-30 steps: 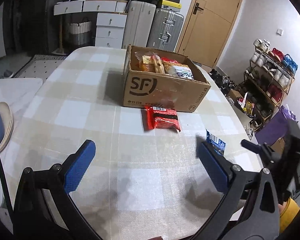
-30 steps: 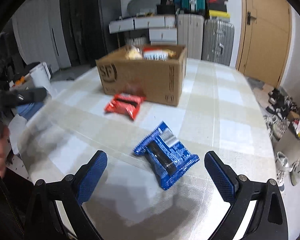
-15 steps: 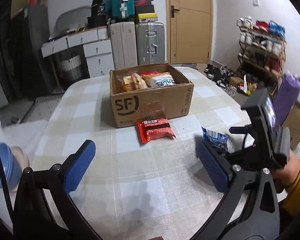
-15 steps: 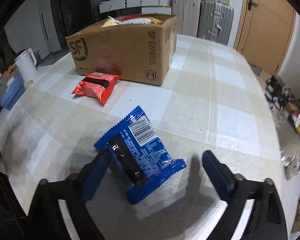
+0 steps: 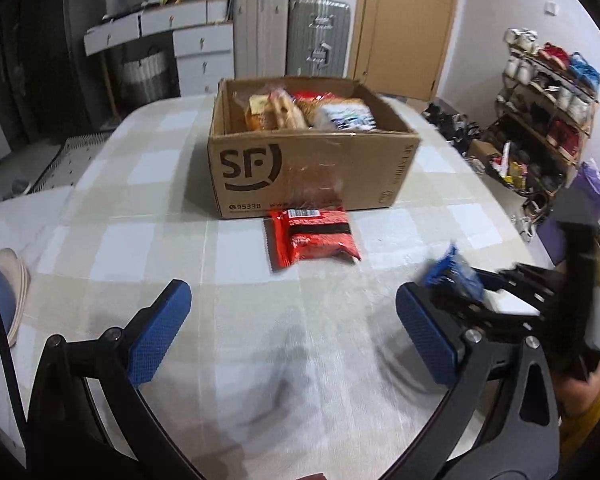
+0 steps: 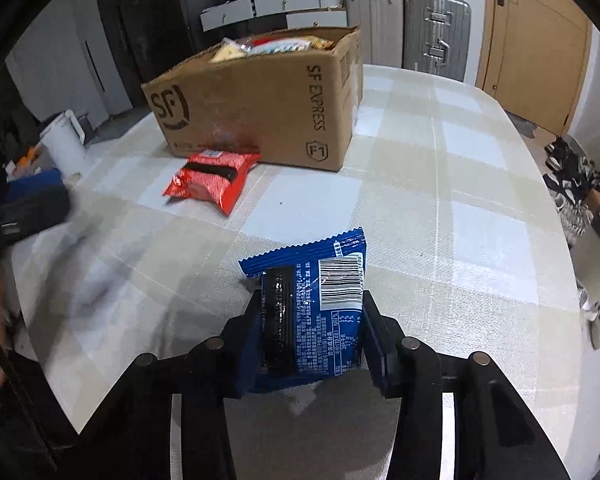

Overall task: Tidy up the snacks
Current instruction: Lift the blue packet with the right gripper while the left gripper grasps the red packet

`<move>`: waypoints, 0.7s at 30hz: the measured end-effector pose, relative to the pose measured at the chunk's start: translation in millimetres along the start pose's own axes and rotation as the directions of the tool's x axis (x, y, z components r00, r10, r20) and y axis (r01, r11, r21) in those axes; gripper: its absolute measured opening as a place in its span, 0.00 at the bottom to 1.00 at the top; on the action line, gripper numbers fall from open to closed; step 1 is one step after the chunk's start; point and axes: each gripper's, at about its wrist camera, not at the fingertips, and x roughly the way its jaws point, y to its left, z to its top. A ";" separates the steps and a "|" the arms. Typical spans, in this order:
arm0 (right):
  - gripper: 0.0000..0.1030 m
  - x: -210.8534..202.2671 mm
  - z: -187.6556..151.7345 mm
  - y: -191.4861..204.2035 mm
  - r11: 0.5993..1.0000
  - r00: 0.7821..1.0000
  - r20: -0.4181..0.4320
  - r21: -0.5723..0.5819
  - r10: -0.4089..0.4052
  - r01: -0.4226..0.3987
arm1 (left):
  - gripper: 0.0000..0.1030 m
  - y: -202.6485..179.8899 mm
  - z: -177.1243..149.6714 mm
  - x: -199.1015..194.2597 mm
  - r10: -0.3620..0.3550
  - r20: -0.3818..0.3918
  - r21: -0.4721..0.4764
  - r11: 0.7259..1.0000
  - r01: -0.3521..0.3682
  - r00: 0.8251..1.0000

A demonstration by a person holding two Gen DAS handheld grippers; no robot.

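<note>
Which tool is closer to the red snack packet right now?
Left. The left tool, open, points at the red packet just ahead of its tips. The right tool, off to the side, is closing on the blue packet.

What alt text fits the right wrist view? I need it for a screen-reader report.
The right gripper is closing its jaws on a blue snack packet above a checked table. Beyond it, a red snack packet lies before an open cardboard box holding snacks.

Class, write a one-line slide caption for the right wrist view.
Right claw closing on a blue snack packet beside the cardboard box.
</note>
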 end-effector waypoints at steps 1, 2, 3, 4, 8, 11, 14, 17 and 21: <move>0.43 -2.7 0.8 -1.3 1.000 1.000 0.008 0.014 0.008 -0.008 | 0.99 -0.6 3.3 9.3 0.008 -0.019 -0.002 1.000 -0.008 1.000; 0.43 -6.0 1.2 -3.4 0.999 1.000 0.018 0.032 0.023 -0.023 | 0.99 -1.4 7.1 20.8 0.015 -0.038 -0.011 1.000 -0.016 0.999; 0.43 -8.3 1.5 -4.3 0.999 0.999 0.026 0.041 0.030 -0.031 | 0.99 -1.9 9.1 28.2 0.017 -0.046 -0.015 1.000 -0.017 0.999; 0.43 -11.8 0.9 -4.0 0.998 0.999 0.034 0.046 0.033 -0.035 | 0.99 -3.6 11.4 36.7 0.020 -0.060 -0.017 1.000 -0.021 0.998; 0.43 -16.1 -1.4 -0.8 0.998 0.998 0.039 0.029 0.045 -0.046 | 0.99 -8.7 22.0 65.6 0.041 -0.091 -0.029 0.999 -0.044 0.995; 0.43 -18.4 -3.0 -0.6 0.997 0.997 0.040 0.032 0.062 -0.064 | 0.99 -7.6 30.4 77.4 0.013 -0.098 -0.077 0.997 -0.021 0.995; 0.43 -21.3 -2.3 -4.1 0.995 0.995 0.049 0.053 0.084 -0.087 | 0.99 -12.1 36.3 90.6 0.024 -0.107 -0.075 0.997 -0.032 0.994; 0.43 -23.6 -1.9 -3.9 0.993 0.993 0.055 0.059 0.101 -0.104 | 0.99 -19.9 40.2 109.2 0.051 -0.130 -0.051 0.997 -0.058 0.990; 0.43 -25.8 -2.3 0.3 0.993 0.993 0.060 0.042 0.103 -0.106 | 0.99 -23.3 41.9 128.6 0.106 -0.155 -0.059 0.991 -0.116 0.982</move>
